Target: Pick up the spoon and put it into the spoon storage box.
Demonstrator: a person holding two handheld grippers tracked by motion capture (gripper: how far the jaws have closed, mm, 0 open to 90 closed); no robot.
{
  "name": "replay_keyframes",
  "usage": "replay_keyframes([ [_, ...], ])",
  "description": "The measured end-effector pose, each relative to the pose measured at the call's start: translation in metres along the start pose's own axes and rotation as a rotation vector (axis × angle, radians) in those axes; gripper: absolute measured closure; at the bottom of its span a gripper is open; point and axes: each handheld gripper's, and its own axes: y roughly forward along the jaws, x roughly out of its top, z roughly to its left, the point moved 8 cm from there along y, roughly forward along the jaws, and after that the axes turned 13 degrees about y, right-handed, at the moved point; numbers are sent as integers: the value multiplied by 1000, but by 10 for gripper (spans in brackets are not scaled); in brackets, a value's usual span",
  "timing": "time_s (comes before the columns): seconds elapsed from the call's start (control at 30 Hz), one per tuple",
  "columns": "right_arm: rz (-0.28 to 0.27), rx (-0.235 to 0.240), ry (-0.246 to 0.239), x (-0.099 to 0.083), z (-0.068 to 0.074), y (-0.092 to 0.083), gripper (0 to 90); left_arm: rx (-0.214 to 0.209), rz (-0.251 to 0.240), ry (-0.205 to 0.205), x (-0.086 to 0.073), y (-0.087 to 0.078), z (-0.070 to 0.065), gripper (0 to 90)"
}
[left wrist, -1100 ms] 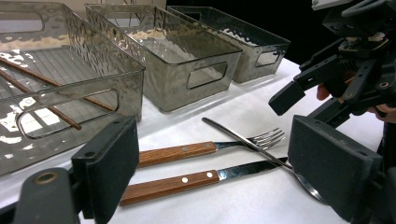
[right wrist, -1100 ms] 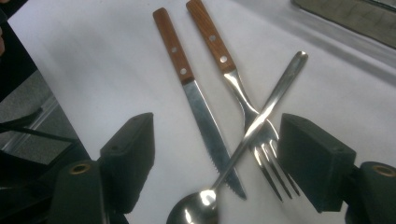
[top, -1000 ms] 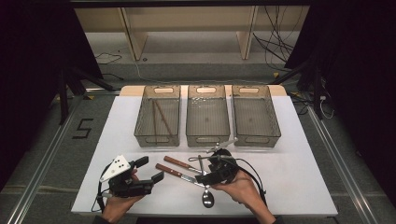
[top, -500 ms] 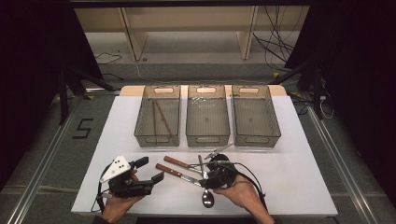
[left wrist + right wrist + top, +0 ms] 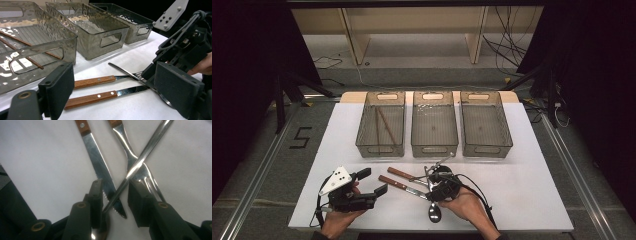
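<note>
white table (image 5: pixel 532 200) | right hand-held gripper (image 5: pixel 438 181) tipped down, jaws closing astride spoon (image 5: pixel 140 158) | left hand-held gripper (image 5: pixel 369 182) level, apart

Right hand-held gripper (image 5: pixel 435 176) points down, jaws just closing; left hand-held gripper (image 5: pixel 371 182) lies level, jaws wide apart.

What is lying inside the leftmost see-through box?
Inside the leftmost box lie two thin brown sticks, probably chopsticks, on its ribbed floor. Glare on the near wall hides parts of them in the left gripper view.
</note>
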Motion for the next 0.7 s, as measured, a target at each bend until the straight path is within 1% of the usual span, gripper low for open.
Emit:
replay_keyframes([
  [0.17,25,-24,-9,0,-2,6,685,0,-1,0,0,0,0,161],
  [0.3,30,-30,-11,1,-2,6,700,1,-1,2,0,0,0,160],
  [0.37,33,-40,-20,1,-2,6,700,1,-1,2,0,0,0,160],
  [0.43,37,-50,-26,1,0,6,700,2,-1,0,0,1,0,160],
  [0.67,64,-63,-58,4,6,7,708,2,0,0,0,1,0,160],
  [0.7,66,-73,-62,5,7,7,710,2,-1,0,0,1,0,160],
])
